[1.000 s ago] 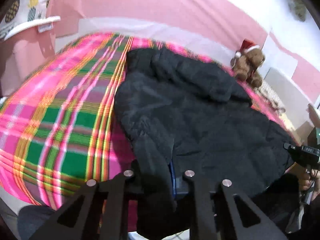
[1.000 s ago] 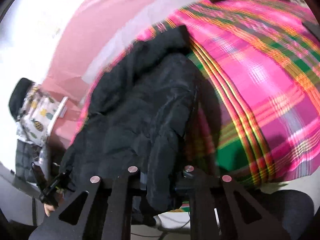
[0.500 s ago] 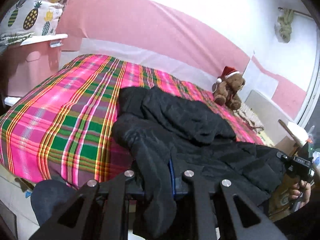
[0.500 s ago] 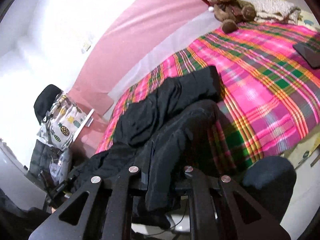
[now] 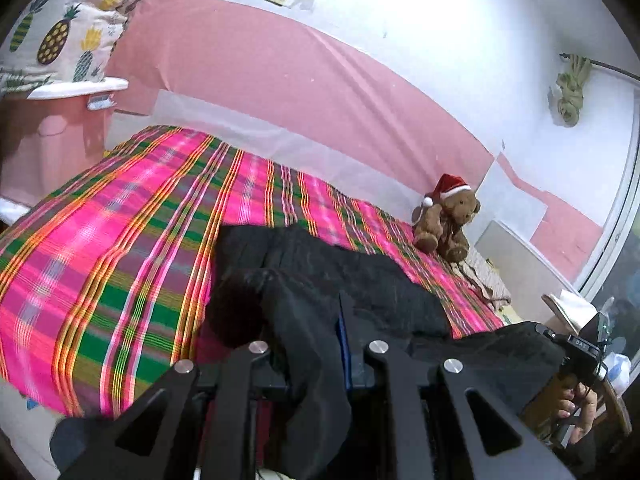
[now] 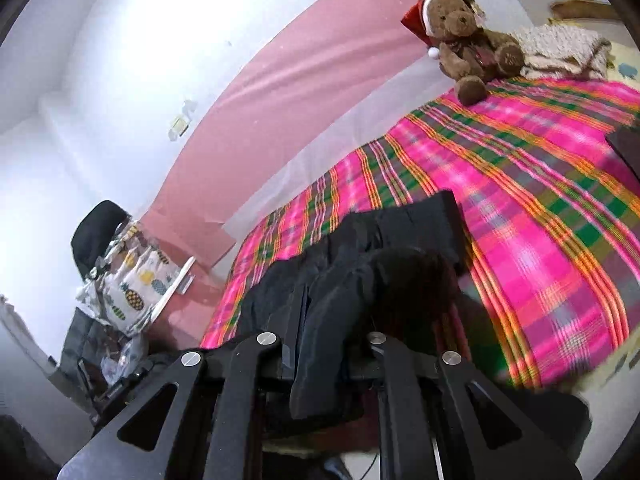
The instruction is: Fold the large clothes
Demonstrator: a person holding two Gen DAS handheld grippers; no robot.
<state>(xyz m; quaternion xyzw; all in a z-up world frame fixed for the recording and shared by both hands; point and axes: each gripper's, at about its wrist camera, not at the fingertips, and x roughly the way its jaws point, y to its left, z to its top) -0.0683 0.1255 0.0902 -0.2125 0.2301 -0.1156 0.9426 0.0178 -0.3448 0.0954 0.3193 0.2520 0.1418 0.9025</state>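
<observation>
Left wrist view: the left gripper (image 5: 316, 364) is clamped on a fold of the black jacket (image 5: 340, 292), which is draped from the near edge of the plaid bed (image 5: 120, 248) toward its middle. In the right wrist view, the right gripper (image 6: 320, 360) is likewise closed on jacket fabric (image 6: 360, 256), with cloth hanging down between its fingers. A teddy bear (image 5: 448, 220) is seated at the bed's far corner, well apart from the jacket.
</observation>
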